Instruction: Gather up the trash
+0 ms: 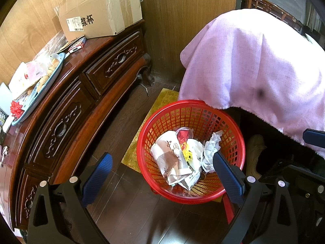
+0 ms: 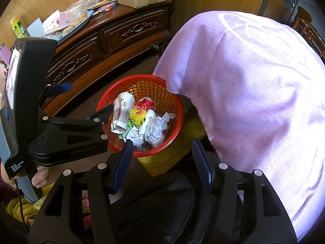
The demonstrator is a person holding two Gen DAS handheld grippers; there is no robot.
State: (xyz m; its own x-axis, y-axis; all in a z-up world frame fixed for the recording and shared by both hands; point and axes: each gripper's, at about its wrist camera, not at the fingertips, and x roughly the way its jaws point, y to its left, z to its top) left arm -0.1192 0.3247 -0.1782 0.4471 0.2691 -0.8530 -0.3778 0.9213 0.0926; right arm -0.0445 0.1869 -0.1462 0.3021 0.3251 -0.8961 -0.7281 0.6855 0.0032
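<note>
A red plastic basket (image 1: 191,102) (image 2: 142,77) stands on the floor on a yellow mat. In it lie a crushed paper cup (image 1: 168,152) (image 2: 122,111), crumpled white tissue (image 1: 211,150) (image 2: 156,130), a yellow flower (image 1: 186,153) (image 2: 137,117), a red-topped lid (image 2: 145,103) and small wrappers. My left gripper (image 1: 162,174) (image 2: 81,99) hovers open over the basket's near-left side, holding nothing. My right gripper (image 2: 163,158) hangs open above the basket's near edge, nothing between its blue pads.
A carved dark wooden cabinet (image 1: 113,61) runs along the left, bearing a cardboard box (image 1: 101,10) and a tray of food and bags (image 1: 40,81). A pink cloth (image 1: 254,61) drapes furniture right of the basket, overhanging its rim. A shoe (image 1: 254,152) lies beneath it.
</note>
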